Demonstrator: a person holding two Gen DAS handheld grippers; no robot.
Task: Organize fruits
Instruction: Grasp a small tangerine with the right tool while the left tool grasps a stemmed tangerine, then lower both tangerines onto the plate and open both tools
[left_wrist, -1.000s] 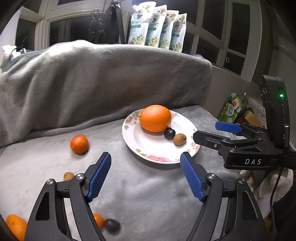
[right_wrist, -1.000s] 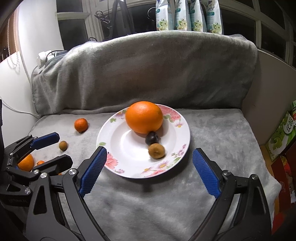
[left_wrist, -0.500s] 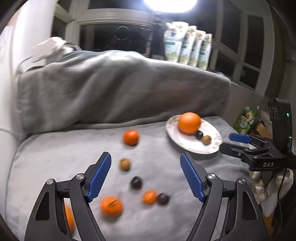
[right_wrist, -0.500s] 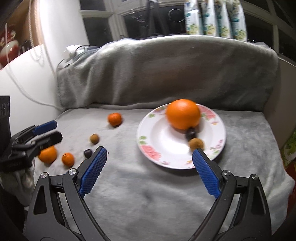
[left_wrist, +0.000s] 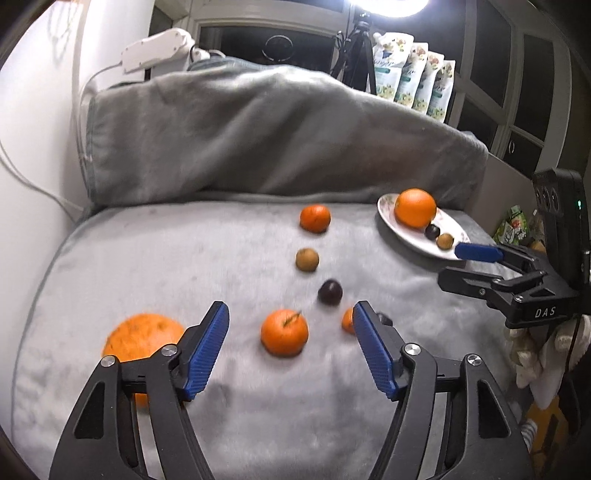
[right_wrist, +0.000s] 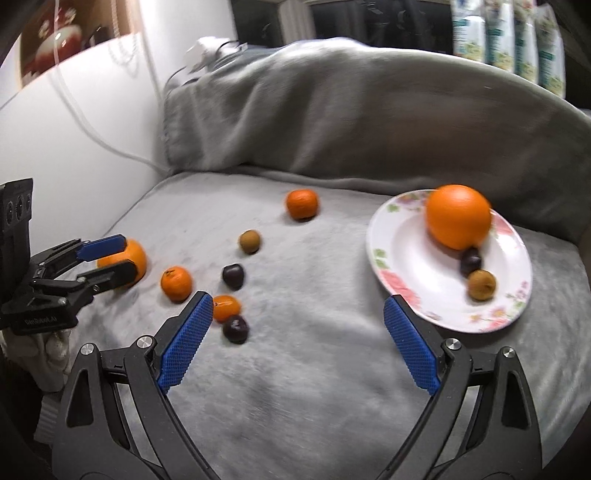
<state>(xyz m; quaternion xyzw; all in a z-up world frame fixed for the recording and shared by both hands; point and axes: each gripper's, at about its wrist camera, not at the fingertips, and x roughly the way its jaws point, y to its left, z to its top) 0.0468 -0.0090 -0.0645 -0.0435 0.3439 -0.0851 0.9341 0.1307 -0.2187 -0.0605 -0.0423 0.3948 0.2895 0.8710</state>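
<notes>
Plate (right_wrist: 384, 254) holds one orange, plum, brown fruit; seven fruits loose on grey blanket (left_wrist: 184, 266); left gripper (left_wrist: 290, 347) closing around nothing over a mandarin (left_wrist: 284, 332), right gripper (right_wrist: 299, 328) spread, empty.

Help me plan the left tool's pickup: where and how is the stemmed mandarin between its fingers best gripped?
Grip the stemmed mandarin across its widest middle, coming down from above and in front. It sits alone on the grey blanket, stem up, both sides clear. The left tool is closing, its pads not yet touching it.
</notes>
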